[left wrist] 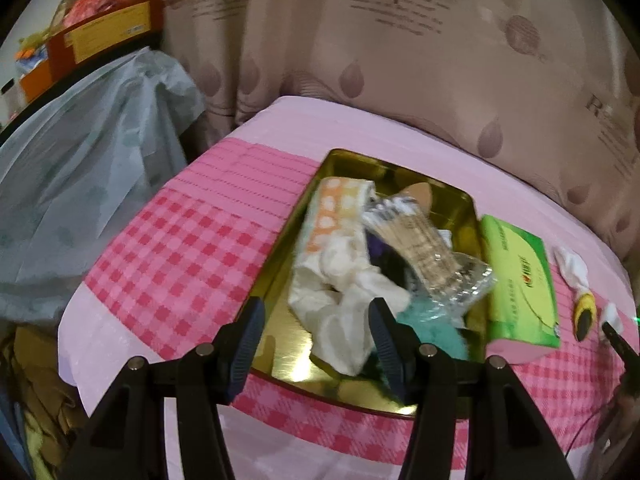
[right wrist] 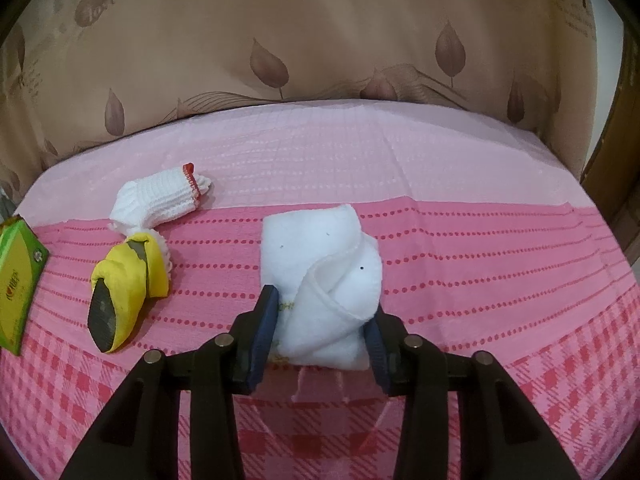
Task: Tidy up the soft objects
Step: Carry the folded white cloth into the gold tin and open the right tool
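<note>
From the left wrist view, my left gripper (left wrist: 316, 344) angles downward over the near edge of the gold tin tray (left wrist: 280, 344), jaws standing wide with nothing between them; the right finger sits over a crumpled white cloth (left wrist: 340, 320) lying in the tray, though I cannot tell whether it touches it. The tray holds a heap: an orange-and-white dotted pack (left wrist: 336, 212), a clear bag of wooden sticks (left wrist: 424, 248) and a teal cloth (left wrist: 432, 324). A green tissue pack (left wrist: 520, 280) lies just beside the tray's right wall on the pink checked tablecloth (left wrist: 160, 248). Only this view shows the tray, plus a pale plastic bag (left wrist: 88, 168) and an orange box (left wrist: 100, 40) at far left. From the right wrist view, my right gripper (right wrist: 320, 320) also tilts downward, jaws drawn in narrow, both pads pressing the near end of a rolled white towel (right wrist: 320, 272) that rests on the tablecloth. Only this view shows the towel. To its left lies a white knit glove with yellow coating (right wrist: 136, 264), well apart from the towel, and the green pack shows at the left edge.
</note>
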`<state>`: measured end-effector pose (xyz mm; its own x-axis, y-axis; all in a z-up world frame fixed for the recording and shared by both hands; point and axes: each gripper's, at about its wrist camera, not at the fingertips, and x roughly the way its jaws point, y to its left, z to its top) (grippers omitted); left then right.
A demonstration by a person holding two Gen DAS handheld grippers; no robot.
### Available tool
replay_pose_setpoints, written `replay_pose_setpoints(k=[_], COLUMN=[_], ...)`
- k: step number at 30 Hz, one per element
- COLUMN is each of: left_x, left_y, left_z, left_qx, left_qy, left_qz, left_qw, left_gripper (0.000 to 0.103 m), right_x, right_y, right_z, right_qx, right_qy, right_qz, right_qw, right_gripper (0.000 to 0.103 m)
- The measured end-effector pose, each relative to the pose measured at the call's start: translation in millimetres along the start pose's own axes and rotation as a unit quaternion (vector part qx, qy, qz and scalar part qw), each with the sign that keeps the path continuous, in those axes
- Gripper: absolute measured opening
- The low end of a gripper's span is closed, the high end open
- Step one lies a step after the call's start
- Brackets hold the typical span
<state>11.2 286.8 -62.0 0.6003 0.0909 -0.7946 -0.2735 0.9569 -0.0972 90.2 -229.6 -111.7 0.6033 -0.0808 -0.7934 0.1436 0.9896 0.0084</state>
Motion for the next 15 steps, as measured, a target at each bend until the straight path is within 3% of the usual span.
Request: replay_pose_setpoints(k=[9,15], left_x=[5,-4], left_y=[7,17], left_z=[-6,-5], left_qx=[-0.011,-0.03], left_qy=[-0.021,-0.06], left_qz=[0.025,0.038], left_qw=[0.9994,0.997], left_gripper=[0.055,0.055], right_x=[-22,-57], right_y=[14,40], right_z=[7,23], right_qx=[-0.008,-0.02], right_qy=[-0.013,-0.038], right_qz=[-0.017,0.01], right_qw=[1.0,0.999], right_gripper=[0.027,0.027])
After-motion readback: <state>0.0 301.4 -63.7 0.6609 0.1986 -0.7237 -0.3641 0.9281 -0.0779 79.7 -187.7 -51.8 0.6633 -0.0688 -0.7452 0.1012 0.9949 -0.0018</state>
